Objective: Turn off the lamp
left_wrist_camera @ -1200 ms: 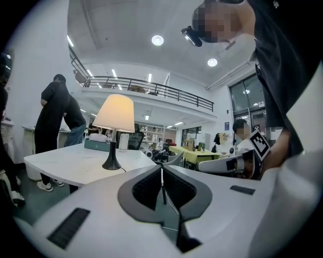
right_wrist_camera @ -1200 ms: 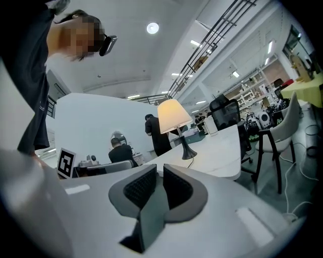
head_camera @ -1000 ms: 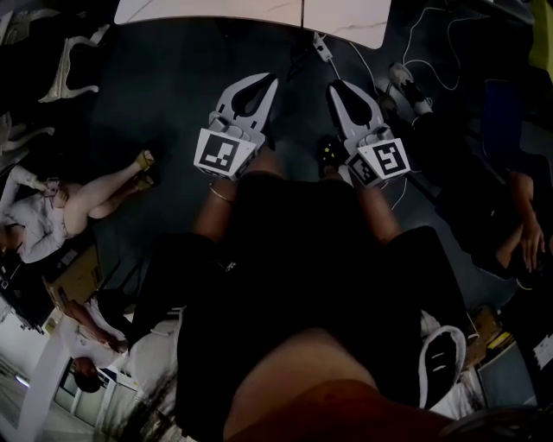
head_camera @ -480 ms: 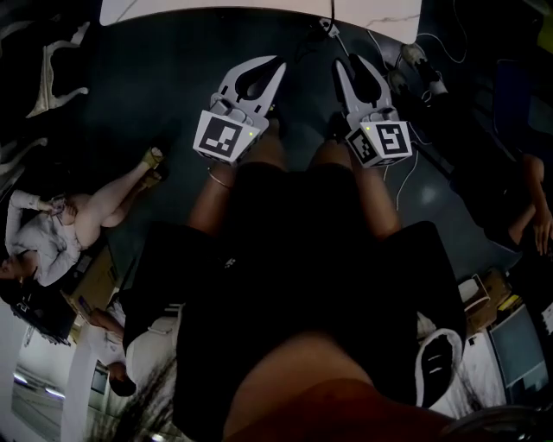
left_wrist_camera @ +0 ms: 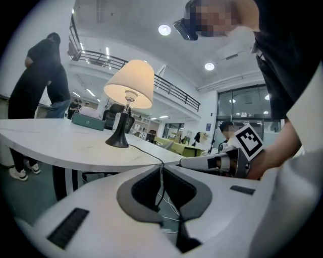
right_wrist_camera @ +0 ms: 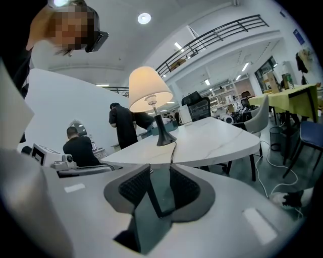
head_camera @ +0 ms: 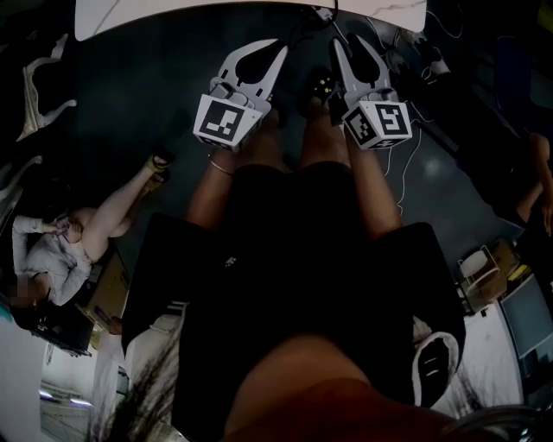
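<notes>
The lamp [left_wrist_camera: 130, 85], with a cream shade that glows and a black flared base, stands on the white table [left_wrist_camera: 60, 146]. It shows again in the right gripper view as the lamp [right_wrist_camera: 150, 90]. Its black cord [left_wrist_camera: 151, 153] runs off the table edge and hangs down. Both grippers are held side by side in front of the table edge [head_camera: 173, 13], short of the lamp. My left gripper [left_wrist_camera: 161, 169] is shut with nothing in it, and only a thin slit shows between its pads. My right gripper [right_wrist_camera: 160, 171] is open and empty, with floor visible through the gap.
A teal box [left_wrist_camera: 88, 121] sits on the table behind the lamp. A person [left_wrist_camera: 43, 75] stands at the table's far side, and another [right_wrist_camera: 78, 146] sits with their back turned. Cables [head_camera: 406, 164] trail across the dark floor, and a seated person [head_camera: 78, 233] is at the left.
Both grippers have moved forward, closer to the table edge. The right gripper's jaws, closed a second ago, now stand apart. The left gripper's jaws have stayed together.
</notes>
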Available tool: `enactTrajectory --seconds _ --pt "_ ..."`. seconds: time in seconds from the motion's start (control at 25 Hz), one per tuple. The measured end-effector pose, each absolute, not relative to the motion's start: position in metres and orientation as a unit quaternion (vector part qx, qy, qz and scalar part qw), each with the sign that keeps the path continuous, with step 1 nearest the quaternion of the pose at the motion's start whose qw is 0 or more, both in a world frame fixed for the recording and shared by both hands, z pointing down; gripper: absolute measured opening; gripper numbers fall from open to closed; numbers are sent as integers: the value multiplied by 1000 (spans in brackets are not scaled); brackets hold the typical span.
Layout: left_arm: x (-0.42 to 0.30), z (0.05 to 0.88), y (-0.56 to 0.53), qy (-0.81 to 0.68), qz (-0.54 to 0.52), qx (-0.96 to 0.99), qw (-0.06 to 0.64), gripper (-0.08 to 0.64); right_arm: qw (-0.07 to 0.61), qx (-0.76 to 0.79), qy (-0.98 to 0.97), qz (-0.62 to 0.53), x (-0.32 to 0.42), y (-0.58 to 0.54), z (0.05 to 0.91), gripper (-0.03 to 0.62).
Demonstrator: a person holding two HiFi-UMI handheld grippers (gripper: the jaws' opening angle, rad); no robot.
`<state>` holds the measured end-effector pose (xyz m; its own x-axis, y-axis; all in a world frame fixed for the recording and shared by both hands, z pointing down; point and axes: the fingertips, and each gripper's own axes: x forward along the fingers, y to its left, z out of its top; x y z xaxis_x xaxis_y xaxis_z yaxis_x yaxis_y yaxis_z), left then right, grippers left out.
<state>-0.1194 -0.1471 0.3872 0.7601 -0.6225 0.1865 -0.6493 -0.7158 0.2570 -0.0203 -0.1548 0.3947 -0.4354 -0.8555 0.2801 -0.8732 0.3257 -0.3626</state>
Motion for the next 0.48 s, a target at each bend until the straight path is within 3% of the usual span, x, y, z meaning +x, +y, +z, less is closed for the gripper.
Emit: enactTrajectory --seconds 0.48 --pt "-94 427 -145 -317 65 933 154 8 36 532 -813 232 -11 -180 438 91"
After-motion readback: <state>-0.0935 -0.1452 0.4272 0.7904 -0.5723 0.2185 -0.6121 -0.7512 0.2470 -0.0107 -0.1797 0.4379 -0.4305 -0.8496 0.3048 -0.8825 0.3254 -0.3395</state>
